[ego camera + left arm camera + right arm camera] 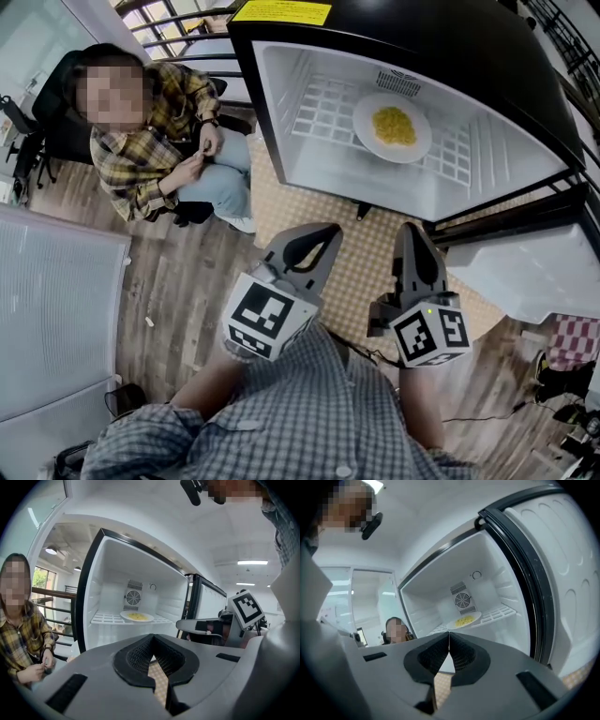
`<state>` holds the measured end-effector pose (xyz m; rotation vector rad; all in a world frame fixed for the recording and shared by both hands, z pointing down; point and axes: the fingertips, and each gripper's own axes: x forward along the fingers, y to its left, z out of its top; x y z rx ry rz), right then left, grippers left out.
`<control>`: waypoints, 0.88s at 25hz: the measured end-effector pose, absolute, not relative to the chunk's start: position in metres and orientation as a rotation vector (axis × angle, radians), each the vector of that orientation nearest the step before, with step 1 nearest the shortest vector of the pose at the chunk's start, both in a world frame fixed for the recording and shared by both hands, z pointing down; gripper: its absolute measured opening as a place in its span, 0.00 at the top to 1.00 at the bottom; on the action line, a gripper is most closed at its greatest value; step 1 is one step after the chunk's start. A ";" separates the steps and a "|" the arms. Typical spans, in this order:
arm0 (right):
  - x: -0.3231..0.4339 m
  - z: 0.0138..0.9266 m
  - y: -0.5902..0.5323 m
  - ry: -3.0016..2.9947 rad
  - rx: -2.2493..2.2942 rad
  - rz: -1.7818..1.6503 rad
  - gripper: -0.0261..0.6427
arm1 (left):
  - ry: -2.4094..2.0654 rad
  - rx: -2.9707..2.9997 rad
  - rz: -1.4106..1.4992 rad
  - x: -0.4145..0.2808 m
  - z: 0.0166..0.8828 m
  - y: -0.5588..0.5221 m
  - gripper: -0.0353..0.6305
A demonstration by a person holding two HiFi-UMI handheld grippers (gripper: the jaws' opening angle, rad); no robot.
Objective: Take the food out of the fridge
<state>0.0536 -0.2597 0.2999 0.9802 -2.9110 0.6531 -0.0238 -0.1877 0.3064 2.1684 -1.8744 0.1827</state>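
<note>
At the far left a seated person in a yellow plaid shirt sits on the brown wooden plank floor's side of the scene, just beside the fridge's left wall; next comes the left gripper, grey with a black-and-white marker cube, held above a beige checked woven mat; its dark ribbed fingers are pressed together at the tips with nothing between them. The right gripper is held alongside it, near but apart, also pointing toward the fridge; its fingers likewise meet at the tips, empty. Beyond both stands the open black-framed fridge with a white interior; on its white wire shelf rests a round white plate of yellow food, toward the back, below the small fan grille, well apart from either gripper. At the far right the fridge's white door is swung open.
</note>
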 end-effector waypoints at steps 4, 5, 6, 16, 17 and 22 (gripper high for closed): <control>0.036 0.310 -0.278 -2.887 1.009 0.879 0.95 | -1.872 2.175 0.188 -0.037 0.307 -0.190 0.94; 0.031 0.312 -0.282 -2.880 1.008 0.943 0.94 | -1.872 2.176 0.189 -0.041 0.307 -0.191 0.94; 0.027 0.314 -0.285 -2.871 1.006 1.011 0.94 | -1.871 2.175 0.191 -0.044 0.308 -0.191 0.94; -0.009 0.328 -0.317 -2.795 0.992 1.561 0.94 | -1.867 2.156 0.179 -0.064 0.314 -0.192 0.94; -0.011 0.329 -0.319 -2.786 0.991 1.600 0.94 | -1.868 2.153 0.178 -0.065 0.314 -0.192 0.94; -0.013 0.333 -0.334 -2.740 1.012 1.752 0.86 | -1.870 2.141 0.168 -0.070 0.315 -0.191 0.94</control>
